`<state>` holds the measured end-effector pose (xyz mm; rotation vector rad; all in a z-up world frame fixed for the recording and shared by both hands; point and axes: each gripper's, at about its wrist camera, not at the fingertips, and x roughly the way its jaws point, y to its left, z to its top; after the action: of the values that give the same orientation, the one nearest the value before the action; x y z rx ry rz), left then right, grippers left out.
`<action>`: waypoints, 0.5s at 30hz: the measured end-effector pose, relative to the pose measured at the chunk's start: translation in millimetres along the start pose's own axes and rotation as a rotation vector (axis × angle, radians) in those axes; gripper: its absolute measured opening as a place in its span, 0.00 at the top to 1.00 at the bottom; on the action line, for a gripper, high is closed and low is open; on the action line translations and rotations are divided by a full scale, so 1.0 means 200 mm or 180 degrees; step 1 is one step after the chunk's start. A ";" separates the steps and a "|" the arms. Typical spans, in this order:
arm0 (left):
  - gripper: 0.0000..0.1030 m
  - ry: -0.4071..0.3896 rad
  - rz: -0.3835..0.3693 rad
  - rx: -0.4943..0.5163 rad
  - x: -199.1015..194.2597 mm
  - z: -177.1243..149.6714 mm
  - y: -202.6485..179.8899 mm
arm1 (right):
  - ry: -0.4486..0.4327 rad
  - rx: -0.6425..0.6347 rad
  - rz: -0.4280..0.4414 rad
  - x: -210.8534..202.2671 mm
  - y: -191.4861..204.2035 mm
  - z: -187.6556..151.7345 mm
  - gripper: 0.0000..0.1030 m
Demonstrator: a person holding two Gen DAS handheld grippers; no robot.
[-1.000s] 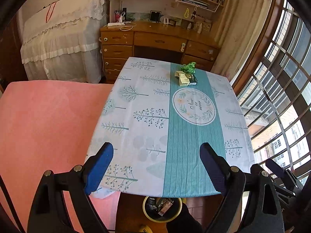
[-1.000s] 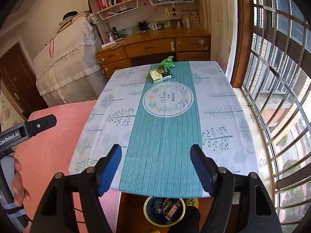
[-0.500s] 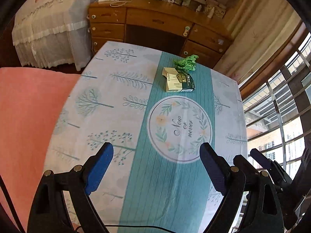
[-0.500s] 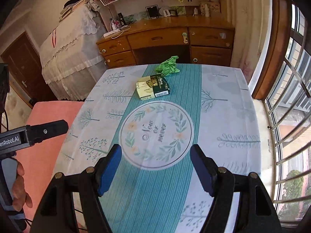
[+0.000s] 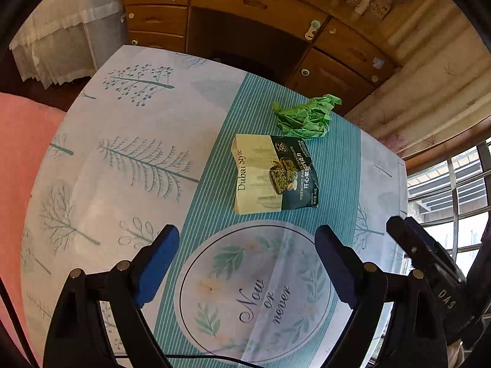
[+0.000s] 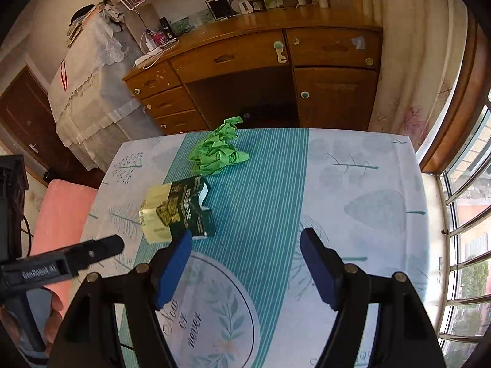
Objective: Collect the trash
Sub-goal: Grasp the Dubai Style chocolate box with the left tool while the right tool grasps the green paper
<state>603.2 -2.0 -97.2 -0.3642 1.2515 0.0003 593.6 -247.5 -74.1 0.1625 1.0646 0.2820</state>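
Trash is all uncollected, by the look of it: both the left gripper (image 5: 247,263) and the right gripper (image 6: 245,263) hang empty with jaws wide. Just ahead lies the snack box (image 5: 274,174), and beyond it, touching or nearly so, the green wad (image 5: 305,117), both on the table (image 5: 129,165).

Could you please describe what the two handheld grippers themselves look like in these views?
Each is a black plastic frame with silver rivets and two fingers faced with dark blue pads. The left gripper has a thin black cable below it; its body bears white "GenRobot.AI" lettering in the right wrist view. The right gripper matches, its body marked "DAS".
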 end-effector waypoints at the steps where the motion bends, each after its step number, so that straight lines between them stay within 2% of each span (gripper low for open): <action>1: 0.14 0.0064 0.0042 0.0019 0.04 0.02 -0.01 | 0.0012 0.0028 0.0031 0.03 -0.01 0.04 0.29; 4: 0.14 0.0190 0.0066 -0.0119 0.14 0.08 0.00 | 0.0037 0.0051 0.0079 0.11 0.00 0.16 0.29; 8: 0.14 0.0131 0.0087 -0.0420 0.20 0.14 0.04 | 0.0162 0.0133 0.0132 0.25 0.02 0.31 0.29; 11: 0.14 0.0099 0.0091 -0.0566 0.23 0.20 0.07 | 0.0314 0.0370 0.0208 0.40 0.03 0.42 0.29; 15: 0.14 0.0126 0.0102 -0.0562 0.27 0.24 0.09 | 0.0555 0.0769 0.0242 0.60 0.02 0.48 0.29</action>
<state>661.2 17.1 -138.8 -0.4988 1.3001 0.1322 732.2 -207.0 -126.8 0.4017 1.2662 0.2384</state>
